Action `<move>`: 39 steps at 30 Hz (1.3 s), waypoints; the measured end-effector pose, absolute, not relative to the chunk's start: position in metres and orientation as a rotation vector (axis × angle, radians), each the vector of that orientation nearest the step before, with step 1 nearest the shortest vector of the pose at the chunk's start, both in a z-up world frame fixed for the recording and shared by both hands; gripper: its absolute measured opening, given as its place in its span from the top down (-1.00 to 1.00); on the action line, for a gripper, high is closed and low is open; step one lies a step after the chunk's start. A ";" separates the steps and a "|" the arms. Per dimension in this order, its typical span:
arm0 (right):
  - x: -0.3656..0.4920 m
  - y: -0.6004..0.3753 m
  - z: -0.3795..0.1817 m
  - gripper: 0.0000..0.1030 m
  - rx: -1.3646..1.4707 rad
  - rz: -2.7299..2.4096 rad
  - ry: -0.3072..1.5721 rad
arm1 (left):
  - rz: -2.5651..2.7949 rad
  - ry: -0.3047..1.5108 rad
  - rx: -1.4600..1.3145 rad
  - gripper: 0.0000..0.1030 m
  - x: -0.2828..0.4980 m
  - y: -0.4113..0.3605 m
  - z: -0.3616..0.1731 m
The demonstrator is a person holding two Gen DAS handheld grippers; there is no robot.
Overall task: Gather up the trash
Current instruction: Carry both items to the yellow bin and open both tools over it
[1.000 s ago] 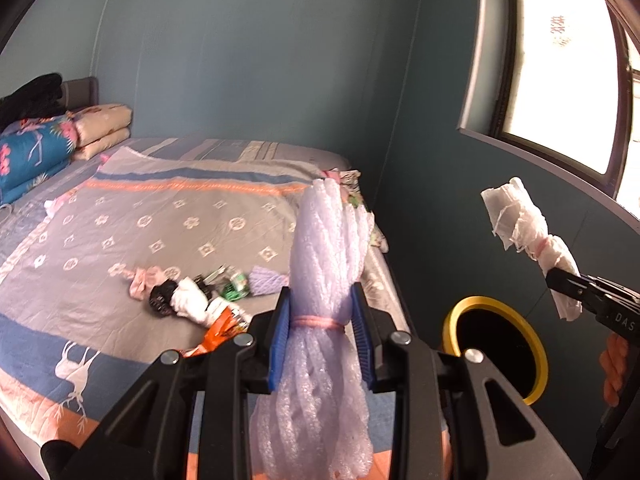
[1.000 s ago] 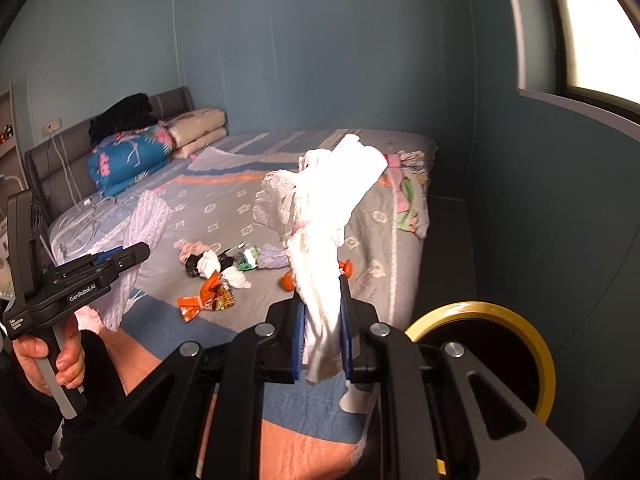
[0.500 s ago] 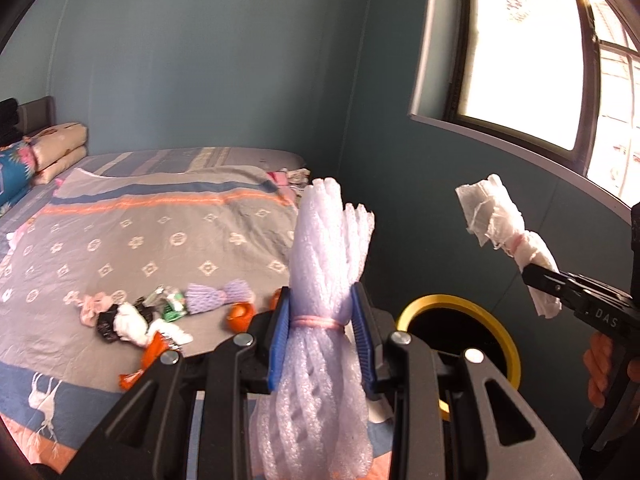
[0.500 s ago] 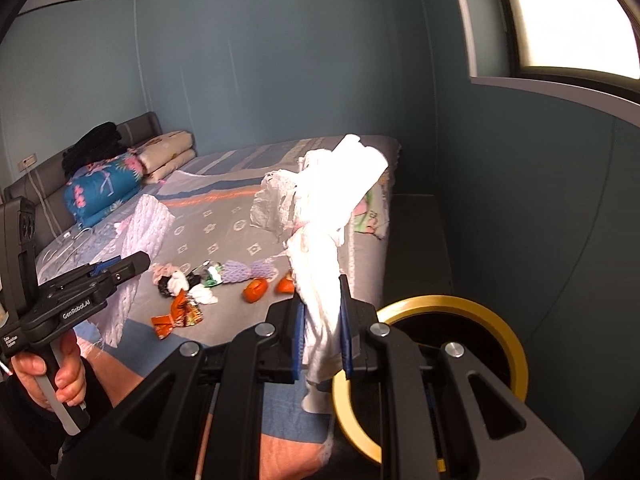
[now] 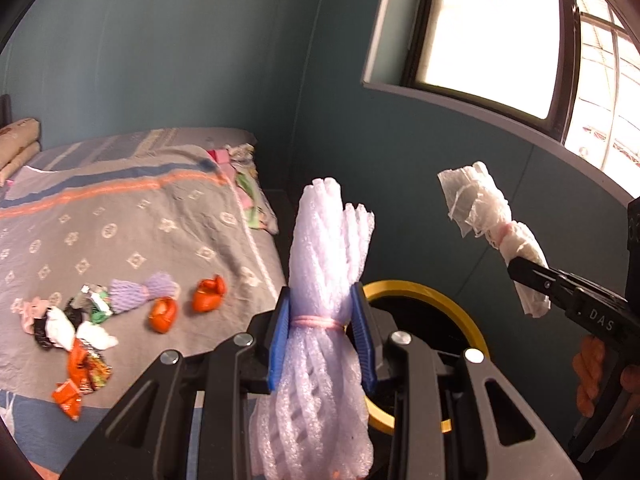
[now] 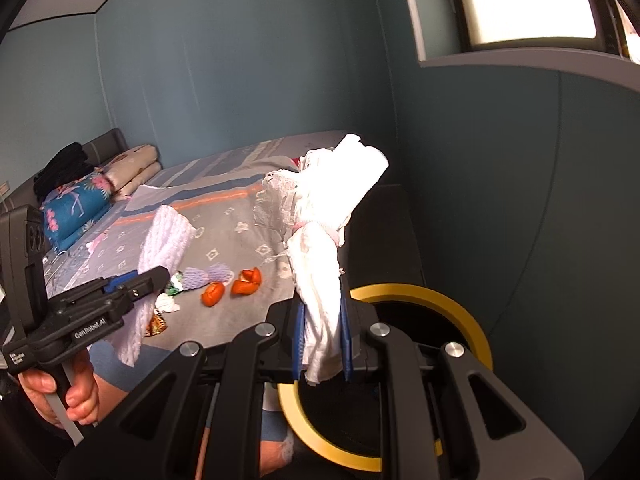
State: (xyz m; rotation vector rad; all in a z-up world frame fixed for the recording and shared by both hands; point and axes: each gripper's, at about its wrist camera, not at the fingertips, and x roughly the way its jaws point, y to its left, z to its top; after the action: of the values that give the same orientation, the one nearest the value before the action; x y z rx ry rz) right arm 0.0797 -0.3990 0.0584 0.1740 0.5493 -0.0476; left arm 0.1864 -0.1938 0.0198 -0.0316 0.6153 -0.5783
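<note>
The room was a bedroom with teal walls and a bright window set high above the corner, and a bed under a grey patterned cover ran along the wall.

The left gripper was clamped on a bundle of pale lilac foam netting, its blue pads pressing just below the pink band that tied the bundle; the netting stood upright between them. The right gripper was clenched on a wad of white tissue (also tied with a pink band), which rose up and leaned to the right. A hand held the left tool's trigger grip.

Below and just behind both sets of fingers stood a black bin with a yellow rim, on the floor off the bed's foot corner. Both bundles were in the air, near the bin's opening and not inside it.

More trash lay near the bed's near edge: two orange peel pieces, a purple net sleeve, crumpled white tissue and orange wrappers. Folded bedding was stacked at the head end.
</note>
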 end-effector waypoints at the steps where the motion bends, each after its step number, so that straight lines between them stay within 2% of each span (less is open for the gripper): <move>1: 0.080 -0.401 0.057 0.73 0.177 -0.052 0.552 | -0.585 0.621 -0.029 0.46 0.188 -0.199 0.017; 20: 0.090 -0.455 0.002 0.72 0.262 -0.150 0.635 | -0.702 0.770 -0.028 0.45 0.202 -0.285 -0.045; 26: 0.090 -0.465 -0.006 0.70 0.283 -0.161 0.646 | -0.733 0.777 -0.011 0.39 0.200 -0.302 -0.051; 29: 0.094 -0.466 -0.007 0.62 0.293 -0.164 0.655 | -0.746 0.775 -0.006 0.27 0.198 -0.306 -0.049; 31: 0.095 -0.467 -0.008 0.52 0.298 -0.176 0.655 | -0.748 0.771 -0.010 0.00 0.198 -0.305 -0.047; 34: 0.087 -0.476 -0.009 0.35 0.315 -0.191 0.653 | -0.742 0.764 -0.019 -0.17 0.198 -0.300 -0.046; 36: 0.086 -0.479 -0.009 0.31 0.330 -0.206 0.651 | -0.727 0.775 -0.031 -0.28 0.199 -0.295 -0.047; 39: 0.084 -0.480 -0.009 0.19 0.343 -0.214 0.651 | -0.699 0.776 -0.035 -0.31 0.202 -0.285 -0.049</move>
State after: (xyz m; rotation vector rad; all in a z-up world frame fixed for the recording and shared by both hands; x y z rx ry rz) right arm 0.0844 -0.4803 -0.0087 0.3433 0.6510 -0.2143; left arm 0.2024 -0.2854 -0.0491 -0.0349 0.7762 -0.6989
